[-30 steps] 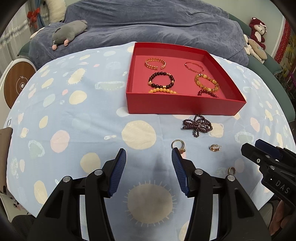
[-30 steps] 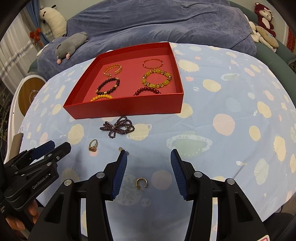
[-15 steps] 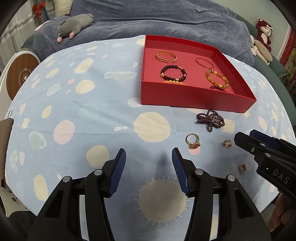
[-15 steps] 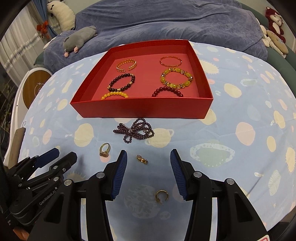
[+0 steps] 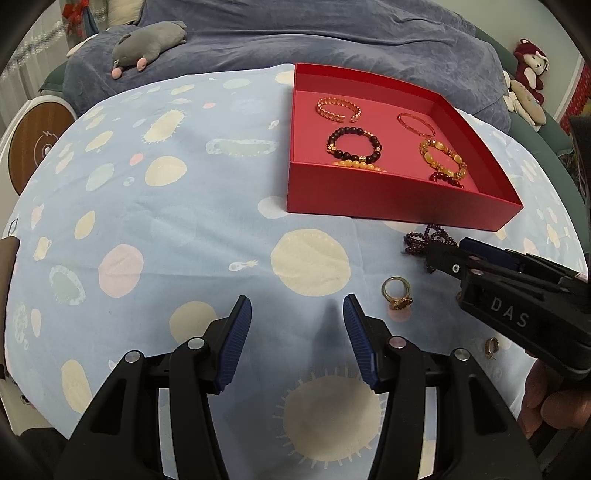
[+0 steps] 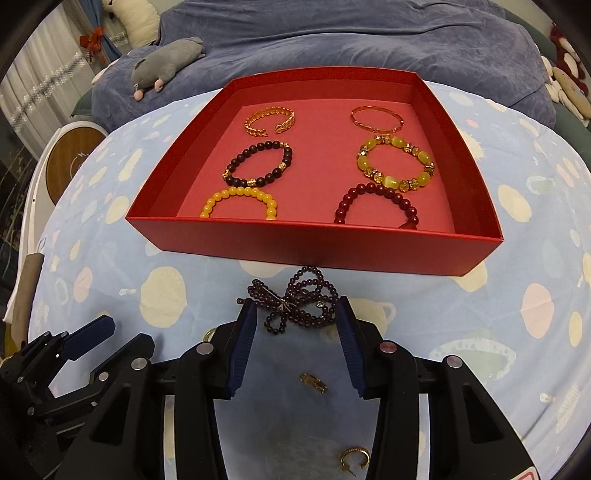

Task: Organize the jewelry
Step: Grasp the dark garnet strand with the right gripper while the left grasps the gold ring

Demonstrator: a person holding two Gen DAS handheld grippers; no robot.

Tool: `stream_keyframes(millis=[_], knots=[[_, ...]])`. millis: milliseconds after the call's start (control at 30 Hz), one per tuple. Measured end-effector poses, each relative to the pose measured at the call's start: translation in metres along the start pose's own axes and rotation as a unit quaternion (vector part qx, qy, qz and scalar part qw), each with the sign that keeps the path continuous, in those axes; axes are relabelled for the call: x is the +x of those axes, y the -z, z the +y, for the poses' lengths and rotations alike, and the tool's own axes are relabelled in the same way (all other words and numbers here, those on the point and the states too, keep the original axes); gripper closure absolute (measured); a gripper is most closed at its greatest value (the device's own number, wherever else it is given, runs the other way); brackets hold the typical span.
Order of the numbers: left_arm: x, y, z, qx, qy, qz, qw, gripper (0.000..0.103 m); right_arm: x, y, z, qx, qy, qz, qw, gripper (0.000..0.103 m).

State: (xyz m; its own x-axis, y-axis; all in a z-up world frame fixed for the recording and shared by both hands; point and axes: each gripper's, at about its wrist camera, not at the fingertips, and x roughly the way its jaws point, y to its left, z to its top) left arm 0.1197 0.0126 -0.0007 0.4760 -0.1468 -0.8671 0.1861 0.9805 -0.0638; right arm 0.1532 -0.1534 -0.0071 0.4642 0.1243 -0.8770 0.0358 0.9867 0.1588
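A red box (image 6: 317, 242) (image 5: 388, 206) holds several bracelets on the patterned blue cloth. A tangled dark purple bead strand (image 6: 295, 306) (image 5: 424, 238) lies just in front of the box. My right gripper (image 6: 295, 339) is open, its fingertips on either side of the strand's near part. A small gold clasp (image 6: 313, 382) and a gold hoop (image 6: 354, 458) lie between its fingers, lower down. My left gripper (image 5: 297, 339) is open and empty over the cloth. A gold ring (image 5: 397, 293) lies to its right. A small hoop (image 5: 491, 347) lies by the right gripper body.
A grey plush toy (image 5: 151, 42) lies on the dark blue blanket (image 5: 332, 33) behind the table. Soft toys (image 5: 528, 85) sit at the far right. A round wooden-faced device (image 5: 33, 147) stands at the left.
My right gripper has moved forward toward the box until its fingertips flank the purple bead strand. My left gripper has drifted left, so the box sits further right in its view.
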Motion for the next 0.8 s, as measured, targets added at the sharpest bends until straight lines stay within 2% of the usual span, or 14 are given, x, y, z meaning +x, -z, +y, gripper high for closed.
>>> stream_keyframes(millis=[100,167,367,800], knots=[[0.001,-0.001,-0.001,0.001,0.001,0.001,1.0,0.054,0.005,0.0,-0.003,0.003,-0.001,0.006,1.0,0.077],[0.002,-0.001,-0.001,0.001,0.002,0.002,1.0,0.054,0.005,0.001,-0.006,0.007,-0.006,0.007,1.0,0.09],[0.0,-0.001,-0.01,0.005,0.01,0.003,0.9999,0.054,-0.008,0.007,-0.022,0.031,-0.013,-0.002,0.999,0.097],[0.004,0.001,-0.045,0.019,0.054,0.009,0.9983,0.054,-0.042,0.032,-0.058,0.079,-0.011,-0.021,0.997,0.097]])
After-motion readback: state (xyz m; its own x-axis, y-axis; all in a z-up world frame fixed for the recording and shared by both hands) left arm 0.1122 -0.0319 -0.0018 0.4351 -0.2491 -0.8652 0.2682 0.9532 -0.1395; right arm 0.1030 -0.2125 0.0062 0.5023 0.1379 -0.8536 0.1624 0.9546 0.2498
